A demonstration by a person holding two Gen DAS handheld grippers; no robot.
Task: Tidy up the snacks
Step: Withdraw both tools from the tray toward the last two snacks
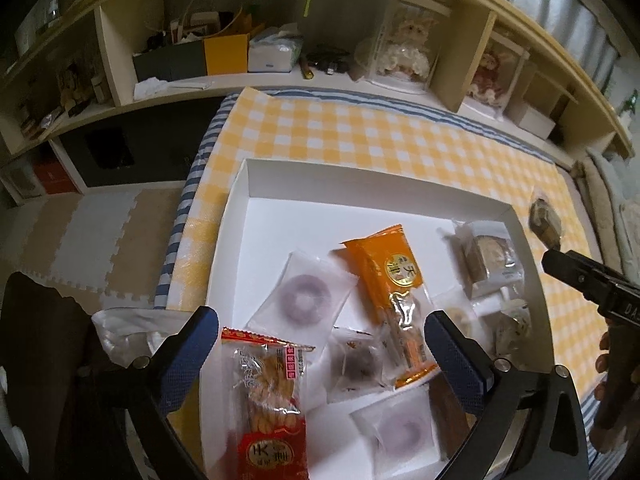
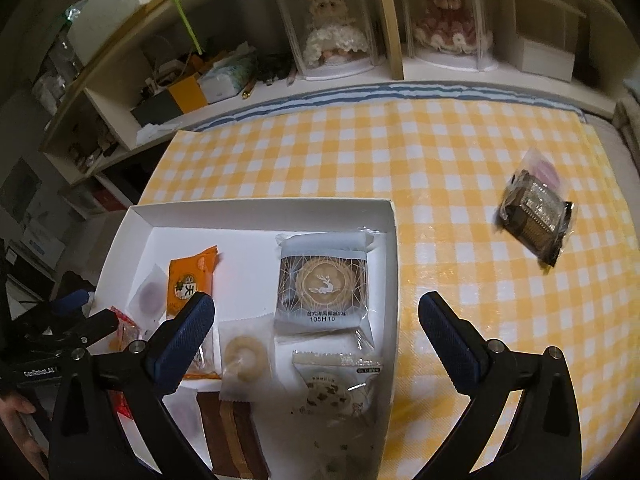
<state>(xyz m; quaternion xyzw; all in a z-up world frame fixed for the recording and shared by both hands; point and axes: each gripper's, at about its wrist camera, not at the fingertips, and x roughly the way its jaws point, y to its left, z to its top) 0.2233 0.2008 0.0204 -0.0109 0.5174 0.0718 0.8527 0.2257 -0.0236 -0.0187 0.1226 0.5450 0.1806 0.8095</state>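
A shallow white box (image 1: 240, 208) lies on a yellow checked cloth (image 2: 440, 152) and holds several wrapped snacks. My left gripper (image 1: 322, 320) hangs open above its near left part. Under it lie a red packet of twists (image 1: 268, 392), a purple ring snack (image 1: 306, 296), an orange packet (image 1: 384, 272) and a dark round snack (image 1: 354, 364). Nothing sits between its fingers. My right gripper (image 2: 316, 302) stands open and empty over the box's right side, above a square deer-print pastry pack (image 2: 324, 280), a pale ring (image 2: 244, 352) and a cookie pack (image 2: 336, 388). A dark packet (image 2: 536, 216) lies alone on the cloth, right of the box.
Behind the cloth runs a low shelf (image 2: 400, 76) with two dolls in clear cases (image 2: 332, 28), a tissue box (image 1: 276, 52) and clutter. Foam floor mats (image 1: 92, 232) lie left of the striped edge. A hand (image 2: 20, 420) holds the other gripper at the left.
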